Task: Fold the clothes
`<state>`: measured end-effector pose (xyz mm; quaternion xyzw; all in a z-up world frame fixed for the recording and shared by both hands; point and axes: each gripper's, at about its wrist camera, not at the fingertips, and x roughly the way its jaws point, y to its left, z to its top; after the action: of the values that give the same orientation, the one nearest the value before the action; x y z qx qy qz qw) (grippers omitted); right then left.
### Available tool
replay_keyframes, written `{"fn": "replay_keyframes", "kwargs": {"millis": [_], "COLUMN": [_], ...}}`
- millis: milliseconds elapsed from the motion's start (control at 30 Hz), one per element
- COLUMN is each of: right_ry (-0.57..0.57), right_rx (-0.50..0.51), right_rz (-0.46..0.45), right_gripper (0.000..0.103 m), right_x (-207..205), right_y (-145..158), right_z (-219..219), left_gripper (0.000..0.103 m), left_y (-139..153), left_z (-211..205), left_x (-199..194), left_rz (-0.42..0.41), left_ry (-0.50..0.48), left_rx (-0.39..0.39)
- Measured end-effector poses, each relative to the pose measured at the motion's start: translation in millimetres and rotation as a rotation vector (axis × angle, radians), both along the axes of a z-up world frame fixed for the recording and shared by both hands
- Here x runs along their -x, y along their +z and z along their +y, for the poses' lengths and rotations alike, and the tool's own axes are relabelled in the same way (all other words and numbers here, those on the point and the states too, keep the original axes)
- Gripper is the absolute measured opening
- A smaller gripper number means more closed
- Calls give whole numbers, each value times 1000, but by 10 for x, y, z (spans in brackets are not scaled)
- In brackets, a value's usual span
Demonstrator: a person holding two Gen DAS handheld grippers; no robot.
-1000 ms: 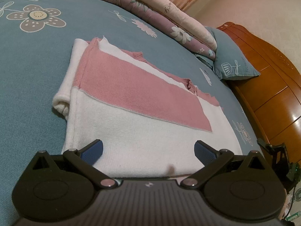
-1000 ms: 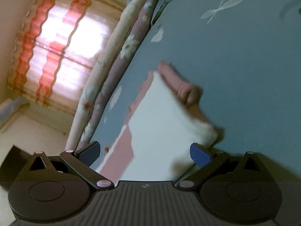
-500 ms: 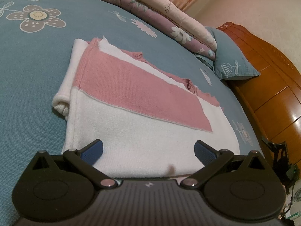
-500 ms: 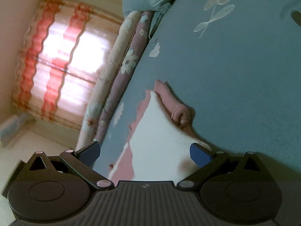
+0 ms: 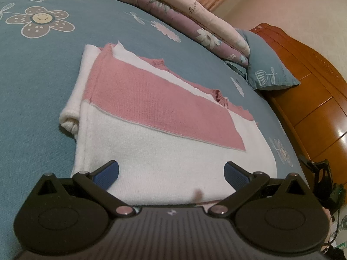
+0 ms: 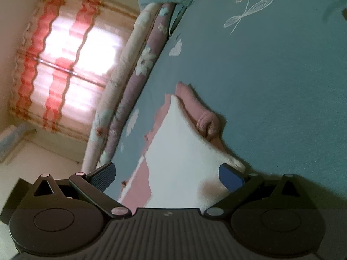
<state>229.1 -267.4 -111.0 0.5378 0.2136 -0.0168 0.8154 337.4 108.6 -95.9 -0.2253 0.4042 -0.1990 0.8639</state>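
Note:
A white and pink knitted garment (image 5: pixel 151 117) lies folded flat on the blue flowered bedsheet (image 5: pixel 32 82), a broad pink band across its white body and a rolled white sleeve at its left side. My left gripper (image 5: pixel 171 172) stands open at the garment's near white edge, with nothing between its fingers. In the right wrist view the same garment (image 6: pixel 182 160) runs away from the camera, a bunched pink cuff (image 6: pixel 206 123) on its right side. My right gripper (image 6: pixel 168 177) is open, its blue pads on either side of the garment's near corner.
A rolled floral quilt (image 5: pixel 195 23) lies along the far side of the bed, with a blue pillow (image 5: pixel 269 69) at its end. A wooden headboard (image 5: pixel 321 99) stands at the right. A curtained window (image 6: pixel 65 58) glows in the right wrist view.
The left gripper has stayed still. The right wrist view has shifted, and the garment's corner now sits lower and closer between the open fingers.

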Motion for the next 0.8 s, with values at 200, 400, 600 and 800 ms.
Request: {"fn": "replay_keyframes", "kwargs": {"millis": [200,400,600,800], "right_ry": [44,63,160,280], "right_rx": [132,266,366,603], "right_rz": [58,122,249,125], "right_gripper": [103,103,103,103], "right_x": [-83,-154,-285,-210], "right_y": [97,190,455,757], "right_z": [172,365,490,888], "left_gripper": [102,102,102,102], "left_y": [-11,-14,10,222], "left_z": [-19,-53,-48,-7], "left_x": [2,3,6,171], "left_rz": [-11,-21,-17,-170], "left_ry": [7,10,27,60], "left_rx": [-7,-26,-18,41]}}
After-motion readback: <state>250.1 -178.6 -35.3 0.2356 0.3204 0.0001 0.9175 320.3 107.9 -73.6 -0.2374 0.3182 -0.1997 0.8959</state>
